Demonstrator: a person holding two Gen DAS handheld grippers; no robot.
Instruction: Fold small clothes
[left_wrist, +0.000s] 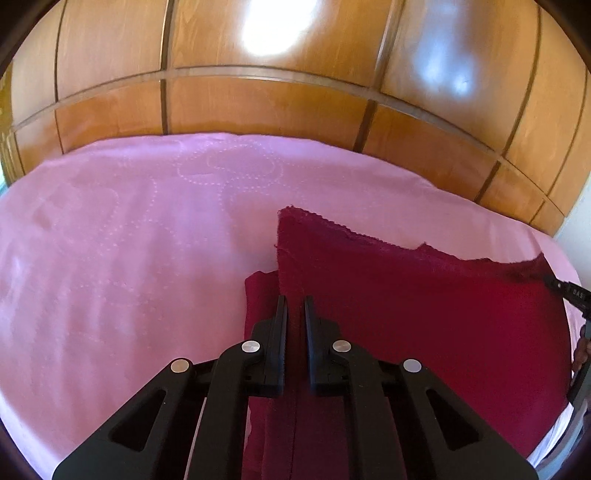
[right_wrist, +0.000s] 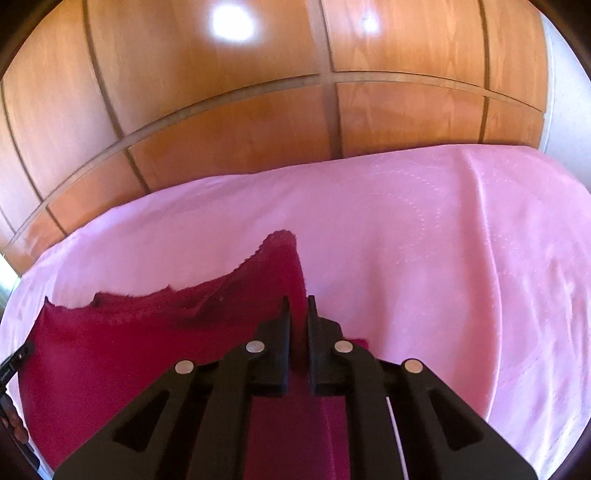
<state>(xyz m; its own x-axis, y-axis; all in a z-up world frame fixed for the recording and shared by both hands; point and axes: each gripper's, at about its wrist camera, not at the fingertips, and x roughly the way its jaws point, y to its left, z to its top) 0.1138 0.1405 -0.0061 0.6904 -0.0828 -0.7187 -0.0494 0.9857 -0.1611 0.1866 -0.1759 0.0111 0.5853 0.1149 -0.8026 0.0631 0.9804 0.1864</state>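
Pinching the maroon cloth (left_wrist: 424, 314) at its near edge, the left gripper (left_wrist: 295, 306) and right gripper (right_wrist: 298, 306) are both clamped on fabric; it lies on the pink bedspread (left_wrist: 110, 258), its corners seemingly held for folding.

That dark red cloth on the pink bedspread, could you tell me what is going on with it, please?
A person is folding a dark red cloth on a pink bedspread, using a handheld gripper in each hand. The left gripper is shut on one side of the cloth and the right gripper is shut on the other side. The cloth's near part is raised between them, while its scalloped far edge lies on the bedspread. Wooden panelling stands behind.
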